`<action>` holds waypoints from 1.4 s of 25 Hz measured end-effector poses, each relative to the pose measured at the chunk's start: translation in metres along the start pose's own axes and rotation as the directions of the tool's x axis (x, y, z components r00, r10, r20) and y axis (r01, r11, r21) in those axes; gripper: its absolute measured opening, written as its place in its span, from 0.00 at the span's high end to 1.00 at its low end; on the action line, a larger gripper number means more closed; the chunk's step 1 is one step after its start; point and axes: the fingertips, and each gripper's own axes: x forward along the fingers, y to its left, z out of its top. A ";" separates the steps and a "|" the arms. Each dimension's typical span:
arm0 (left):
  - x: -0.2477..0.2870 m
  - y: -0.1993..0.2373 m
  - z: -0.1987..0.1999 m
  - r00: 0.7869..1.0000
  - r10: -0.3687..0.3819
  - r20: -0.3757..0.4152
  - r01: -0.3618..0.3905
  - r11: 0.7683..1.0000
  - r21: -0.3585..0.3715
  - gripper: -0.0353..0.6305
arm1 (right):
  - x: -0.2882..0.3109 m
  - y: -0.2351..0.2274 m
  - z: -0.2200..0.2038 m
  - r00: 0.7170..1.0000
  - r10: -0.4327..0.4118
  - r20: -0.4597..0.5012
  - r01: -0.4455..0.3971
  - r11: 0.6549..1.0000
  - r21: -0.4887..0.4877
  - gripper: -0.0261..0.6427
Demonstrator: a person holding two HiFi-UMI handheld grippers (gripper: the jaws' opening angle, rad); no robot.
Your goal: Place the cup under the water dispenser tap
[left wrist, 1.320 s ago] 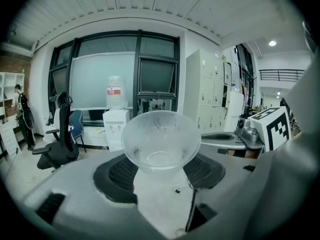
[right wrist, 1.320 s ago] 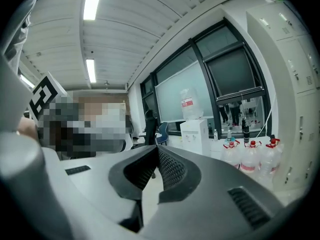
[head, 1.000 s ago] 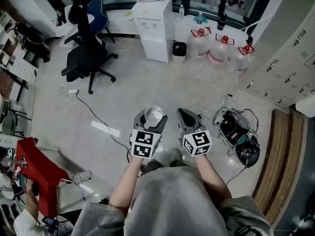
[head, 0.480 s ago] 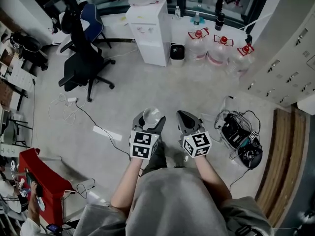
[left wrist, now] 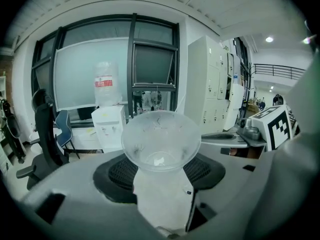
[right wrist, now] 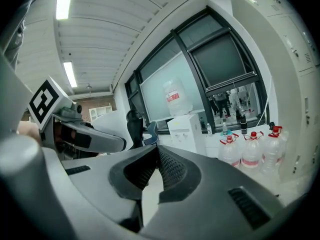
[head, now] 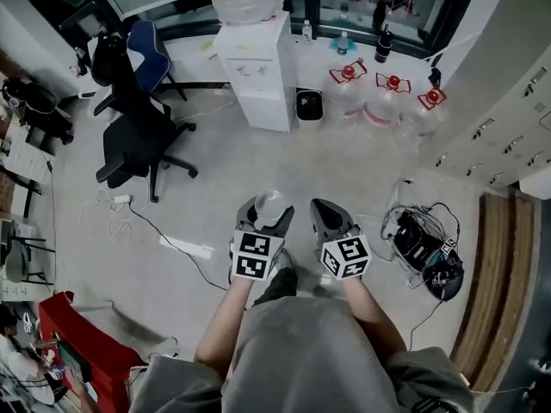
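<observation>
Cup (head: 269, 201) is sitting clamped in my left gripper (left wrist: 160, 166) at mid-frame; my right gripper (head: 322, 206) is hanging closed, empty. Water dispenser (head: 258, 67) is standing well apart, upper centre; placement not yet done.

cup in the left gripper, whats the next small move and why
Probably carry the cup forward toward the water dispenser. The left gripper is clamped on it, upright, but the dispenser stands well ahead, out of reach, so it cannot be placed yet. The right gripper is shut and empty.
</observation>
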 end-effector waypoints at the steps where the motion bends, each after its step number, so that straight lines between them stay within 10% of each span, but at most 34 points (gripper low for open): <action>1: 0.005 0.010 0.003 1.000 -0.005 0.007 0.005 1.000 0.000 0.52 | 0.011 0.000 0.002 1.000 -0.004 -0.001 0.004 1.000 0.001 0.94; 35: 0.118 0.209 0.045 0.996 -0.071 -0.047 0.071 0.997 -0.017 0.52 | 0.258 -0.018 0.037 0.998 -0.018 -0.063 0.020 0.999 0.037 0.94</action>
